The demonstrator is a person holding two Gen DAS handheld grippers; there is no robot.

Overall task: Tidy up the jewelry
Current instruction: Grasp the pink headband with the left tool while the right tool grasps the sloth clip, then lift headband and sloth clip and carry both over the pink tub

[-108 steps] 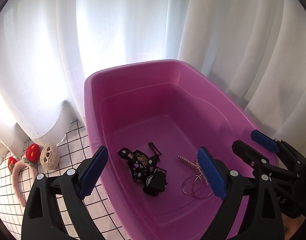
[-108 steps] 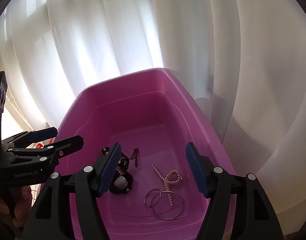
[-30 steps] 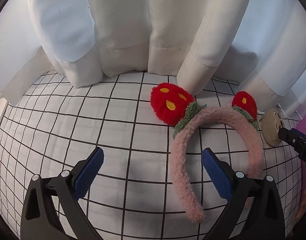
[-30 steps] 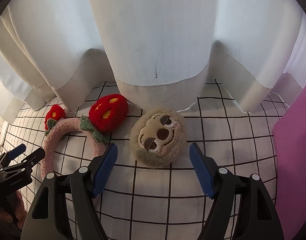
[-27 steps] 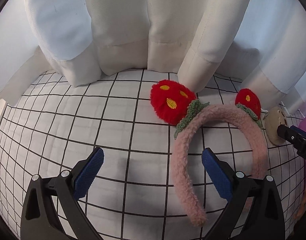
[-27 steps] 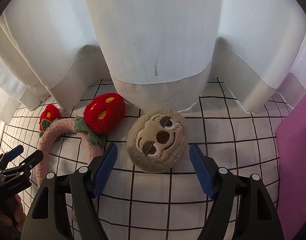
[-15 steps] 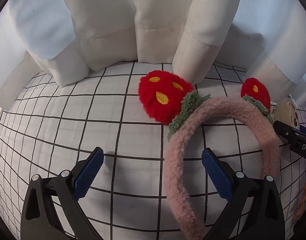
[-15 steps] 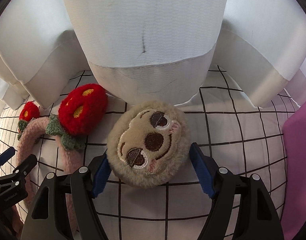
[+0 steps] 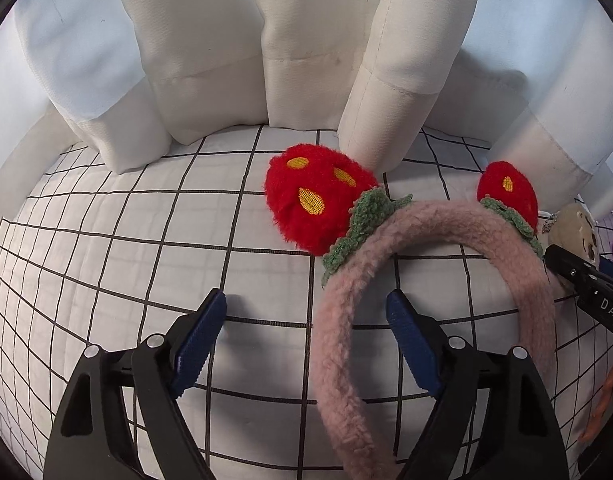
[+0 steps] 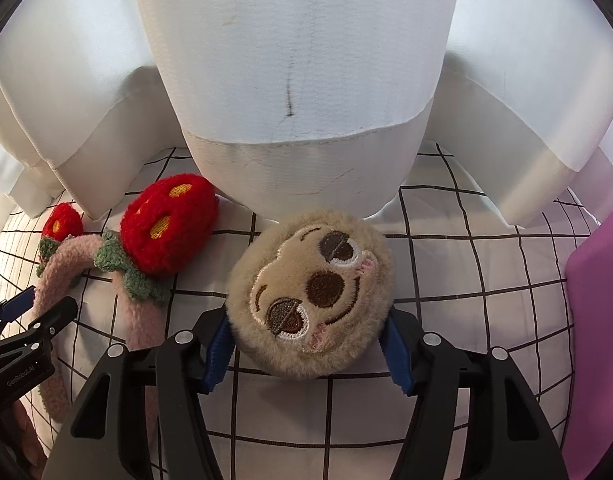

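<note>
A fuzzy pink headband [image 9: 338, 320] with two red strawberry pompoms [image 9: 314, 204] lies on the white checked cloth [image 9: 126, 240]. My left gripper [image 9: 306, 336] is open low over the cloth, with the headband's left arm between its blue pads. A round beige plush sloth face [image 10: 310, 296] lies on the cloth. My right gripper [image 10: 306, 344] is open, its pads on either side of the plush, close to or touching it. The headband also shows in the right wrist view [image 10: 134, 308], and the plush in the left wrist view [image 9: 574, 228].
White curtains [image 10: 298, 60] hang down to the cloth just behind both objects. The purple tub's wall [image 10: 598, 320] stands at the right edge. Each gripper shows at the side of the other's view.
Both grippers left the purple tub and came down to the cloth. In the last second the left closed in on the headband and the right advanced until the plush sits between its pads.
</note>
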